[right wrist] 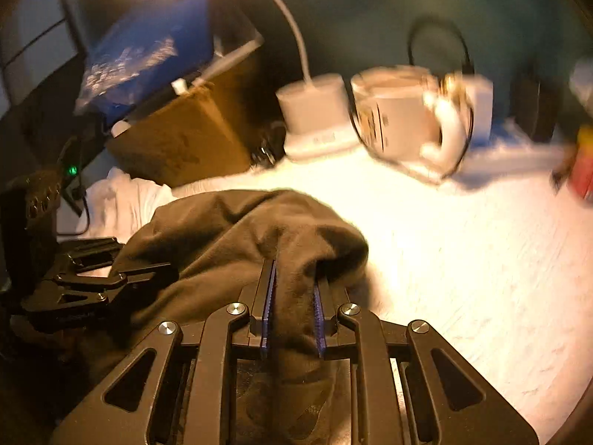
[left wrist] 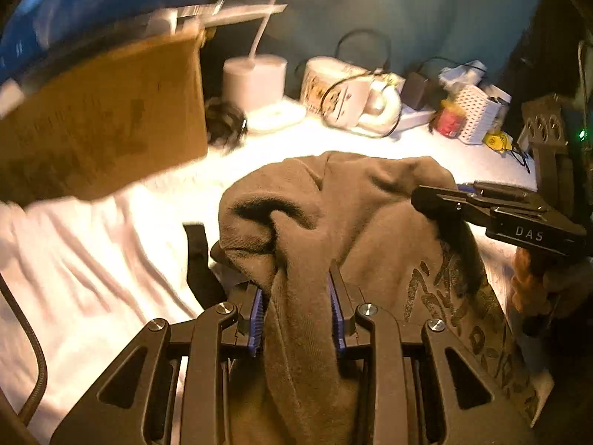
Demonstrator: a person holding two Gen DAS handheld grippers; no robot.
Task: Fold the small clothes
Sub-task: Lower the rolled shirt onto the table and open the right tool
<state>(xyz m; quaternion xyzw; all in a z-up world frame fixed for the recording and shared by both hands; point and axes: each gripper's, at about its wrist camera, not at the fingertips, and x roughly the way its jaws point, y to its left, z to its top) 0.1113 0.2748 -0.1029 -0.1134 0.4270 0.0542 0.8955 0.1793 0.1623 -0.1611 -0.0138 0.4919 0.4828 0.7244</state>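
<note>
— Where is the brown garment (left wrist: 355,204)?
— It lies bunched on the white table (right wrist: 463,244).
— And the claws?
— The left gripper (left wrist: 296,307) grasps one fold; the right gripper (right wrist: 294,307) grasps another fold.

Both wrist views close, angled down, share garment (left wrist: 333,200).

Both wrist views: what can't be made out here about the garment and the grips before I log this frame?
- Left wrist view: the brown garment runs off the bottom edge; its dark print is creased and unreadable.
- Left wrist view: the right gripper tips are sunk in cloth.
- Right wrist view: the left gripper tips are buried in a fold.
- Right wrist view: the mug is motion-blurred.
</note>
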